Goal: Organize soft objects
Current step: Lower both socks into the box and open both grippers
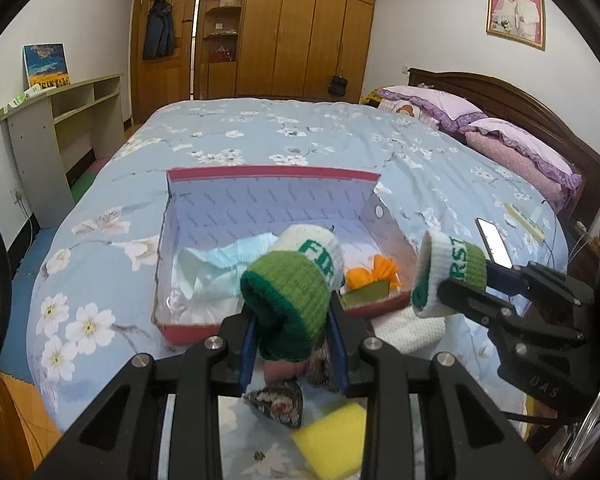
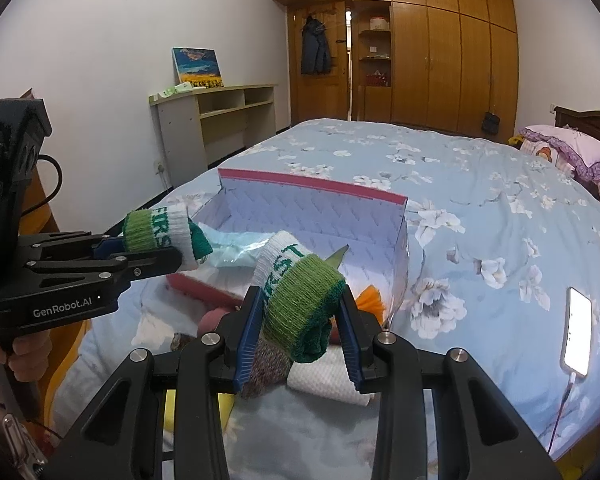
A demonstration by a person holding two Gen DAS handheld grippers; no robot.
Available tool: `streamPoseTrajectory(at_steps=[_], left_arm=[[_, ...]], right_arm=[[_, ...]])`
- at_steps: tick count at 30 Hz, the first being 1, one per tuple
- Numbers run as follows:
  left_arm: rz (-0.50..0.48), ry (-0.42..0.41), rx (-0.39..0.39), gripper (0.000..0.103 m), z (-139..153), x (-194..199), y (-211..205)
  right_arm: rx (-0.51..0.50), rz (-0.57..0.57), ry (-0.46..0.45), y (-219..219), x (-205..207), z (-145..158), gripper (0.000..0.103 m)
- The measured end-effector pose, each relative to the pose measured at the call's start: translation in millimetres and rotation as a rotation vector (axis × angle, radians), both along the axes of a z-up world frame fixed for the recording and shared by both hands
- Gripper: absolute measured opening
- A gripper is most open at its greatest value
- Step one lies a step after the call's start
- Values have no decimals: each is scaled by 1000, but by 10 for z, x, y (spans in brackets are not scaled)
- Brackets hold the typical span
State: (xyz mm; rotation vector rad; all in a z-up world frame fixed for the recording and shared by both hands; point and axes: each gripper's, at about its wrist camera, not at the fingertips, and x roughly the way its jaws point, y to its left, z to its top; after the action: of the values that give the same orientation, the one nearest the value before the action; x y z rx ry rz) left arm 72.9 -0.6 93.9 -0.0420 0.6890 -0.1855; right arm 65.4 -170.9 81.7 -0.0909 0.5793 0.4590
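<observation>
A wooden wardrobe (image 1: pixel 300 28) fills the far wall behind the blue floral bed (image 1: pixel 260 140); beige shelving (image 1: pixel 64 116) stands left of it.

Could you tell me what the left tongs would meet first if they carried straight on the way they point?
Probably the open red cardboard box: the left tongs, shut on a green-and-white knitted cuff, aim down over its near rim toward the pale blue cloth inside, though depth is uncertain.

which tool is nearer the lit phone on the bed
Right. The right tool, shut on a knit cuff, has the phone lying just off its right side. The left tool, holding the other cuff, is farther away, beyond the right one.
</observation>
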Motion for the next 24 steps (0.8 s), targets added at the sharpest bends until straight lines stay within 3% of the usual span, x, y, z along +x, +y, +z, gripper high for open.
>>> streamPoseTrajectory(at_steps=[24], left_arm=[[41, 66, 39, 32, -343, 695, -83]], right_arm=[[-13, -66, -1, 18, 838, -163, 37]])
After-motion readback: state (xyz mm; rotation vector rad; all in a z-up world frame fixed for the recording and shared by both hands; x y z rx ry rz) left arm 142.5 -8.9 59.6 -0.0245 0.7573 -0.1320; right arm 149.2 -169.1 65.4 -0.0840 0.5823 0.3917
